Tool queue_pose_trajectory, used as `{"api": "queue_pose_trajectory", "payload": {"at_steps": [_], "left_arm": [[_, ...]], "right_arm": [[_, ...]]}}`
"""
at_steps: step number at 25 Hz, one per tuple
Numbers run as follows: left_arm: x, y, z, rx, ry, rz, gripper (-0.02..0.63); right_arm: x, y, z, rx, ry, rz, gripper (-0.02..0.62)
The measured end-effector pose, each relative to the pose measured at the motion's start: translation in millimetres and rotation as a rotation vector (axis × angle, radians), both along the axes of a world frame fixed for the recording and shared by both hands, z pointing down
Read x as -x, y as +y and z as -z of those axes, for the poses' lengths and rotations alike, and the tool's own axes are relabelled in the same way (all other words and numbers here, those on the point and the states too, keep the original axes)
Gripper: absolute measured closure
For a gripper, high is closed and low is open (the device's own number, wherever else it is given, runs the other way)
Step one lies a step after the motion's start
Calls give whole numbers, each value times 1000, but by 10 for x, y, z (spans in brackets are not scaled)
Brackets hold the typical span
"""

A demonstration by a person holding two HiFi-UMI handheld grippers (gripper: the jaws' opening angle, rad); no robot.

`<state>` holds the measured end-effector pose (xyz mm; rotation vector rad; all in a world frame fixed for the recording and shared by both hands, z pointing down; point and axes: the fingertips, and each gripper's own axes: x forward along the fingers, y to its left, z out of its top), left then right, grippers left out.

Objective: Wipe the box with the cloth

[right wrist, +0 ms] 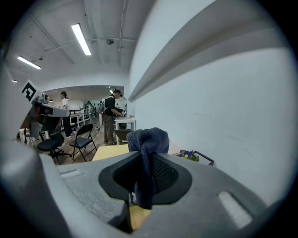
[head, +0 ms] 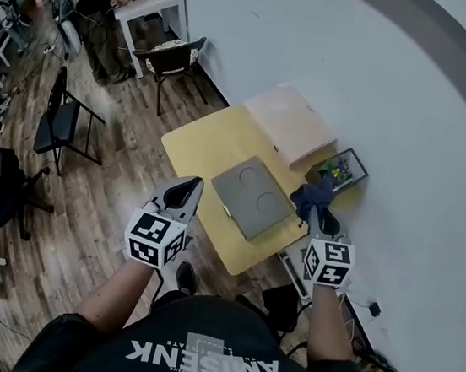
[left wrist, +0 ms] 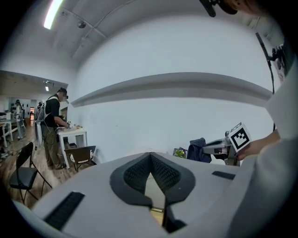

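Blue terry cloth [right wrist: 148, 139] clamped in right claw [head: 321, 218], bunched beyond jaws for wiping; flat grey box [head: 253, 196] lies left of it; left claw [head: 187, 188] pinched together, empty

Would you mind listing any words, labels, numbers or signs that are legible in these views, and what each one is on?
"AMISENK": upside down in the head view, on the person's dark shirt.
Marker cubes on the left hand-held gripper and on the right hand-held gripper holding the cloth: black-and-white square patterns only, no letters.
Nothing else is legible.
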<state>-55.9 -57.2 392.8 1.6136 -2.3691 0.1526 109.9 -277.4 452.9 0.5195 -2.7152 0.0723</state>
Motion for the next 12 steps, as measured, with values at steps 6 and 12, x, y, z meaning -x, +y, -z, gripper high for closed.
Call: {"api": "queue_pose_trajectory", "payload": {"at_steps": [6,12], "left_arm": [[-4,-71,-343,72,36,-154,604],[-2,-103,-573,98,56,-142,604]], "right_arm": [[22,-75,-469,35,81,-118,535],[-68,-230,-946,119,103,-202,535]]}}
